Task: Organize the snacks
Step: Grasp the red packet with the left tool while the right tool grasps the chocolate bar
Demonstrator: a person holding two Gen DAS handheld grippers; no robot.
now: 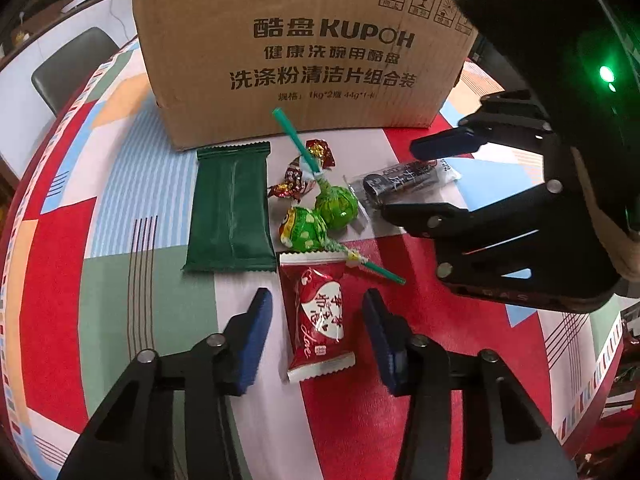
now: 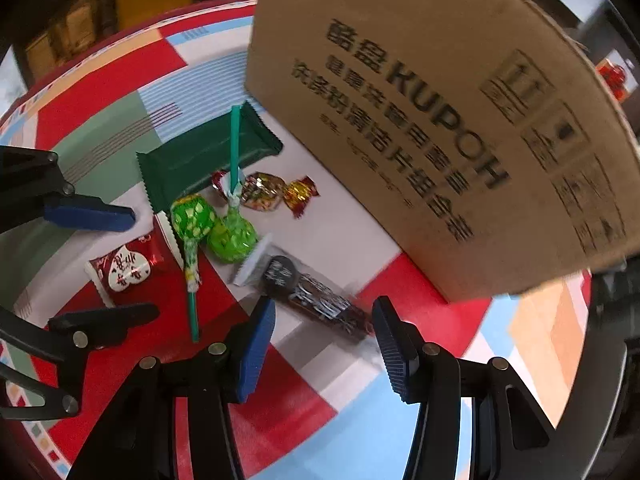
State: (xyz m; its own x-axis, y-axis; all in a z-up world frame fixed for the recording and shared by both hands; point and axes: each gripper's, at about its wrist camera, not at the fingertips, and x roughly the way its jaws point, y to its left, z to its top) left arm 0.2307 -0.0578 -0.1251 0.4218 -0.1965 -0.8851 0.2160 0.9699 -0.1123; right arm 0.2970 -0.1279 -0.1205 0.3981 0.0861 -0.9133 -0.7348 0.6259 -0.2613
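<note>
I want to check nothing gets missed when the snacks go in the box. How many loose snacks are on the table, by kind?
Lollipops, green wrapped: 2
Small foil-wrapped candies: 2
Dark green flat packet: 1
Red packet with a heart: 1
Black packet: 1
Total: 7

A round table [image 1: 60, 208] wears a patchwork cloth of red, green, pale blue, orange and white blocks. Behind it stands a dark-backed chair [image 1: 68, 68] on a pale floor [image 1: 24, 92], and yellowish-brown furniture [image 2: 120, 4] sits in dim light.
</note>
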